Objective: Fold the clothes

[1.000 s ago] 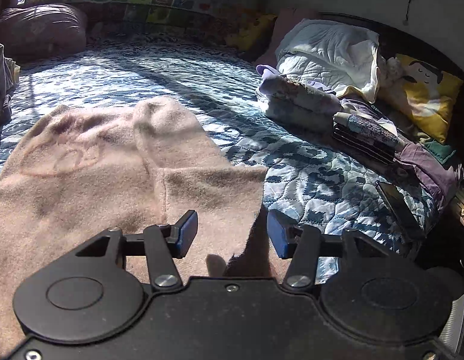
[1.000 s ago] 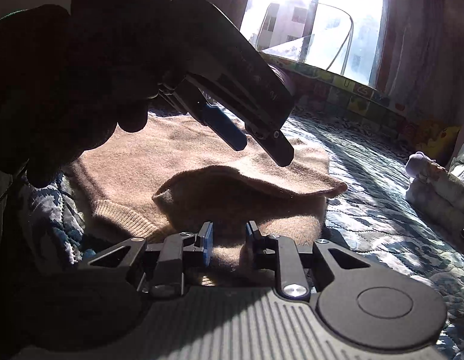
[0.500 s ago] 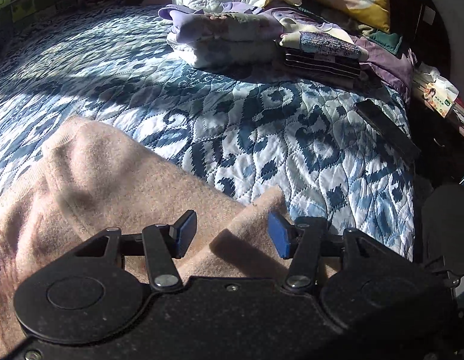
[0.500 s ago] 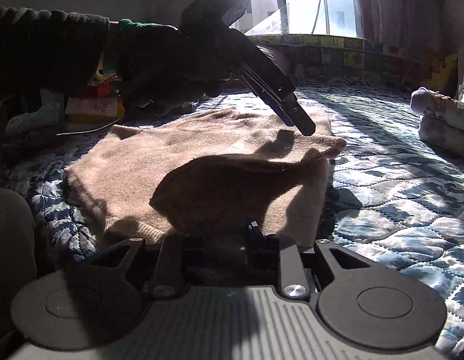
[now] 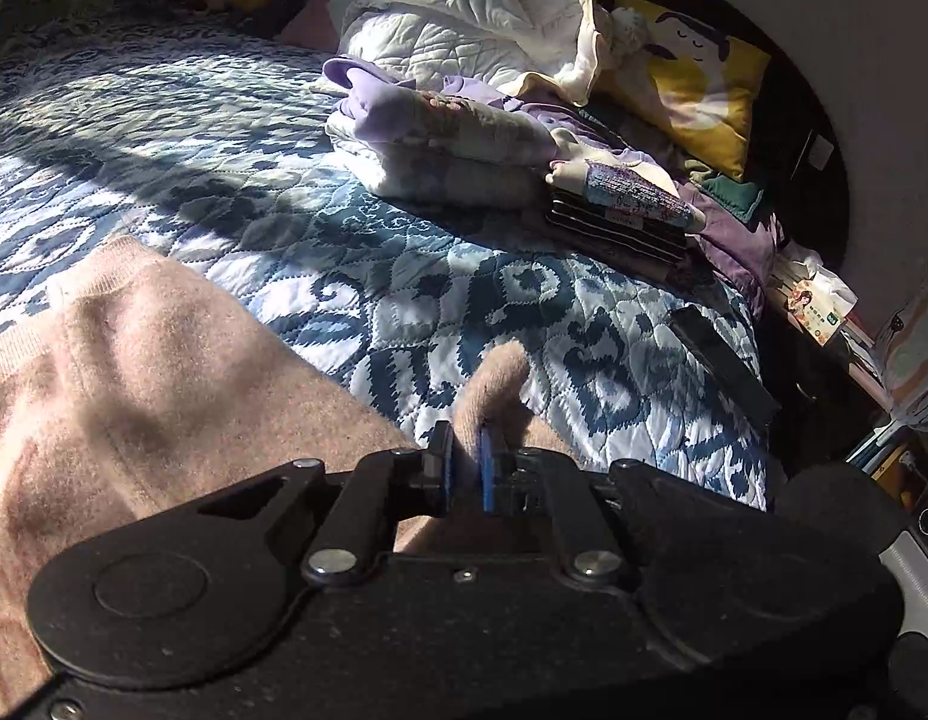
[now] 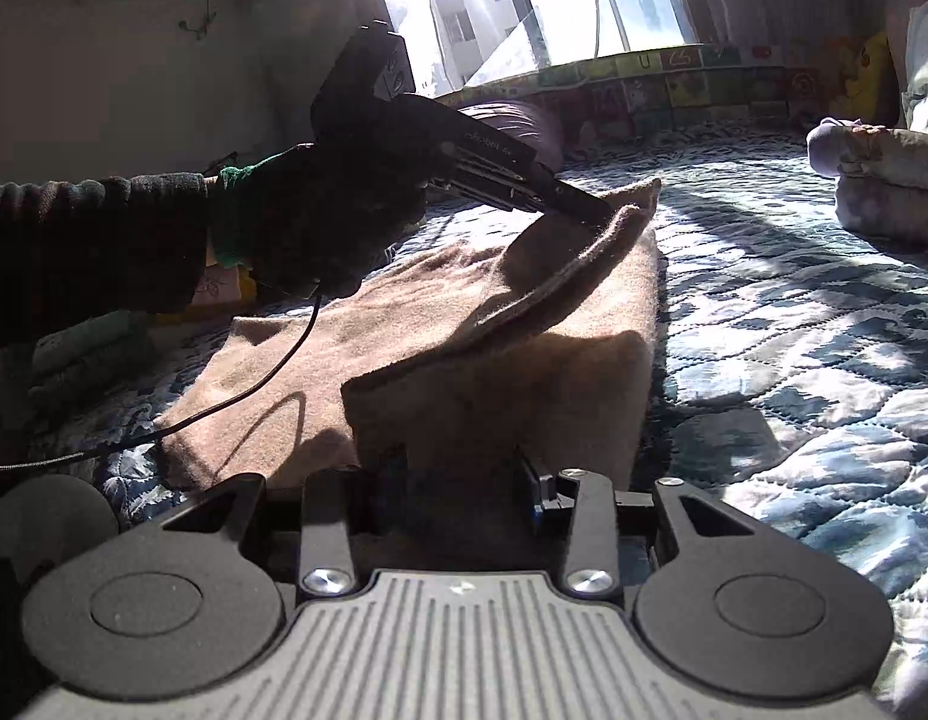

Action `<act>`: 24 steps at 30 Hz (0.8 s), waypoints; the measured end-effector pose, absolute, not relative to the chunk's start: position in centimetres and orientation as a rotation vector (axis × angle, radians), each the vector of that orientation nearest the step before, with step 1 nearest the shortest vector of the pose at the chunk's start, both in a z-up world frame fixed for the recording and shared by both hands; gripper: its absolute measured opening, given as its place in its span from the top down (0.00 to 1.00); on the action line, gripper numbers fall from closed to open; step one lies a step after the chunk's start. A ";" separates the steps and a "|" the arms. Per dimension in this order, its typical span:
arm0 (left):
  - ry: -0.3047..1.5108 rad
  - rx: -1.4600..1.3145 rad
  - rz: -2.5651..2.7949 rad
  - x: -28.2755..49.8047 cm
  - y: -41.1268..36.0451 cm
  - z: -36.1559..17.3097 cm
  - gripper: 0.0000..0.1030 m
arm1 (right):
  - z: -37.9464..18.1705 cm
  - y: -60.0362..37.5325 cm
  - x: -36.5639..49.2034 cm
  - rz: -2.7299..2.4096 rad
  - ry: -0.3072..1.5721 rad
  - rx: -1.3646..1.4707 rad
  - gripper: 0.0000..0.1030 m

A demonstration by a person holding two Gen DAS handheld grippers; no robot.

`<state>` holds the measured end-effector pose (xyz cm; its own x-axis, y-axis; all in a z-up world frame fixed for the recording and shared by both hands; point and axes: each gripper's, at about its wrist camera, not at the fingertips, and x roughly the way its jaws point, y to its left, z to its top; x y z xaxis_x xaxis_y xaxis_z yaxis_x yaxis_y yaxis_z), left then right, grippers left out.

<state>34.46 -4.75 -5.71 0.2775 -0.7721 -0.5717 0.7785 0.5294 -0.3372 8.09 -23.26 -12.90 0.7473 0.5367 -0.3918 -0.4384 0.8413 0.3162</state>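
A pink-beige sweater [image 5: 164,390] lies on the blue patterned quilt [image 5: 404,276]. My left gripper [image 5: 467,471] is shut on a corner of it, and a tuft of cloth pokes out past the pads. In the right wrist view the left gripper [image 6: 608,213], held by a gloved hand [image 6: 320,222], lifts that far corner of the sweater [image 6: 404,312] so a flap rises off the quilt. My right gripper [image 6: 464,483] sits at the near edge. Its fingers stand wide apart with cloth filling the space between them.
A stack of folded clothes [image 5: 440,144] and a white duvet sit near the headboard, beside a yellow pillow [image 5: 698,72]. A dark flat device [image 5: 722,366] lies near the quilt's right edge. A thin cable [image 6: 254,384] trails over the sweater. The quilt [image 6: 794,330] stretches off to the right.
The left gripper, open half a second ago, has shut on the sweater's corner and raised it. The right gripper's fingers now stand wider apart around the near edge.
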 end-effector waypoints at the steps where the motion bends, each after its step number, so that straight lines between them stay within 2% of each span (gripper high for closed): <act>1: 0.744 -0.024 -1.012 34.6 -4.2 -6.0 0.94 | -12.9 -23.6 8.1 0.544 0.495 0.243 0.62; 6: 0.718 -0.166 -0.862 35.4 -2.1 -7.7 0.94 | -12.8 -25.8 7.8 0.565 0.484 0.399 0.60; 10: 0.710 -0.204 -0.811 35.7 -2.1 -8.1 0.94 | -13.0 -26.1 7.7 0.575 0.478 0.417 0.59; 12: 0.714 -0.188 -0.805 35.7 -2.5 -8.3 0.94 | -13.2 -25.6 7.8 0.573 0.498 0.387 0.63; 13: 0.718 -0.180 -0.800 35.7 -2.7 -8.4 0.94 | -13.4 -25.2 8.0 0.571 0.527 0.363 0.75; 14: 0.723 -0.173 -0.794 35.8 -2.8 -8.5 0.94 | -13.7 -24.8 8.1 0.566 0.556 0.331 0.82; 24: 0.763 -0.115 -0.745 36.2 -4.4 -9.8 0.94 | -14.3 -18.7 5.3 0.505 0.455 -0.275 0.80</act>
<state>36.23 -4.36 -9.80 0.4837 -0.6500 -0.5861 0.5703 0.7420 -0.3523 5.26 -18.69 -14.25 0.7792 0.4015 -0.4813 -0.5209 0.8419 -0.1411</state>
